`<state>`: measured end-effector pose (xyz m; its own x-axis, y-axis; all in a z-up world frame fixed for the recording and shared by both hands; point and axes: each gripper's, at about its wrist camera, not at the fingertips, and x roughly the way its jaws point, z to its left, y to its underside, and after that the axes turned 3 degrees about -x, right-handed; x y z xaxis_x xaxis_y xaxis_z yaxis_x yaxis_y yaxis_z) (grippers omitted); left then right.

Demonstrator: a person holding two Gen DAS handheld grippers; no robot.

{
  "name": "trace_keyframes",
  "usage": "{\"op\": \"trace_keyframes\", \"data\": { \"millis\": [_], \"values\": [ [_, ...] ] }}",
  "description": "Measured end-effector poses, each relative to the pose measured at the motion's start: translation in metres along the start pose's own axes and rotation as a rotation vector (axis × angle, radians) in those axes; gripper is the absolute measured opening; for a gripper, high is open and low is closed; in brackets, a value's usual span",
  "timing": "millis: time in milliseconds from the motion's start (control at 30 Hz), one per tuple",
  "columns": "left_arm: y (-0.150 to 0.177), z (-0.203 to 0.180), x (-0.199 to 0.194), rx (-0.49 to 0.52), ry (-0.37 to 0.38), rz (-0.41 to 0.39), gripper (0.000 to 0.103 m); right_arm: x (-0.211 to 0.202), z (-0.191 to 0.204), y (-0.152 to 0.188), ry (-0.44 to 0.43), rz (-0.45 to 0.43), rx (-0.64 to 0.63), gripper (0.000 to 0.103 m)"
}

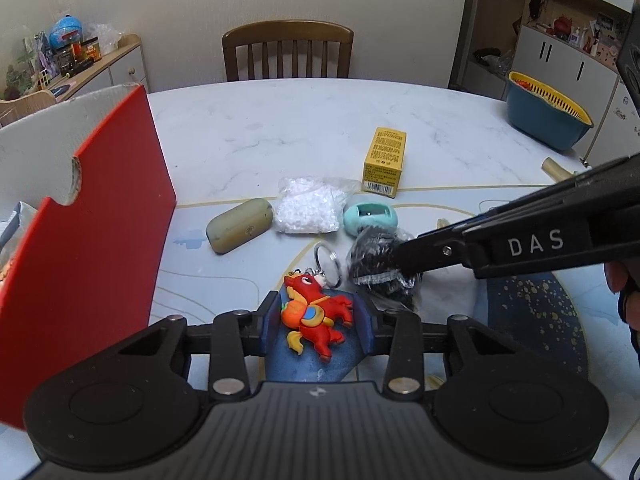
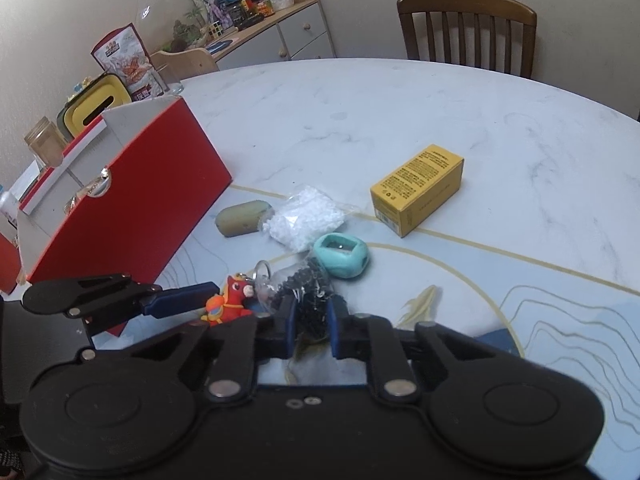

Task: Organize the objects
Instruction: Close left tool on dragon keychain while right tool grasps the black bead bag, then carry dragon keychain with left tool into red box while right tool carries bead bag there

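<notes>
We saw a white marbled tabletop (image 1: 304, 128) before a wooden chair (image 1: 288, 50). Left gripper (image 1: 318, 314) fingers clasped the red rubber horse keychain (image 1: 316, 316); right gripper (image 2: 312, 326) fingers pinched a clear bag of black pieces (image 2: 306, 296), partly hidden.

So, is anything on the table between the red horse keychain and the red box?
Nothing visible. The left tool is closed on the horse keychain, and only bare table lies between it and the red box.

Soft even indoor light, faint shadows, fisheye-warped dark corners
</notes>
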<state>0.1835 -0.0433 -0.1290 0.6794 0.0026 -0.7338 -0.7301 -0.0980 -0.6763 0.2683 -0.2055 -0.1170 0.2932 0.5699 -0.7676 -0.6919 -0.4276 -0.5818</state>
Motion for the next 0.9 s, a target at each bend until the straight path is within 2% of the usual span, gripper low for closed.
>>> {"op": "trace_keyframes", "data": {
  "millis": [33,233,267,333,367,567,633,700,900],
  "values": [
    [0.000,0.000,-0.002,0.000,0.003,-0.002,0.038,-0.002,0.001,0.001,0.007,-0.002,0.006,0.000],
    [0.000,0.002,-0.015,0.002,0.021,-0.007,0.038,-0.014,0.004,0.010,0.027,-0.020,-0.016,0.000],
    [0.000,0.003,-0.017,0.001,0.022,-0.006,0.038,-0.016,0.004,0.010,0.023,-0.024,-0.011,0.004],
    [0.001,0.004,-0.020,0.002,0.018,-0.006,0.038,-0.020,0.006,0.008,0.030,-0.037,-0.024,0.021],
    [0.001,0.005,-0.022,0.002,0.018,-0.008,0.038,-0.020,0.008,0.007,0.041,-0.043,-0.038,0.027],
    [0.006,0.009,-0.032,-0.016,0.014,-0.003,0.038,-0.006,0.008,0.001,0.027,-0.011,-0.031,0.038],
    [0.008,0.010,-0.035,-0.021,0.014,-0.001,0.038,-0.001,0.010,0.000,0.016,-0.012,-0.026,0.046],
    [0.009,0.011,-0.037,-0.024,0.014,0.000,0.038,0.003,0.013,0.000,0.020,-0.010,-0.032,0.058],
    [0.011,0.011,-0.047,-0.033,0.014,-0.005,0.038,0.022,0.019,0.003,0.033,0.039,-0.067,0.059]
  ]
}}
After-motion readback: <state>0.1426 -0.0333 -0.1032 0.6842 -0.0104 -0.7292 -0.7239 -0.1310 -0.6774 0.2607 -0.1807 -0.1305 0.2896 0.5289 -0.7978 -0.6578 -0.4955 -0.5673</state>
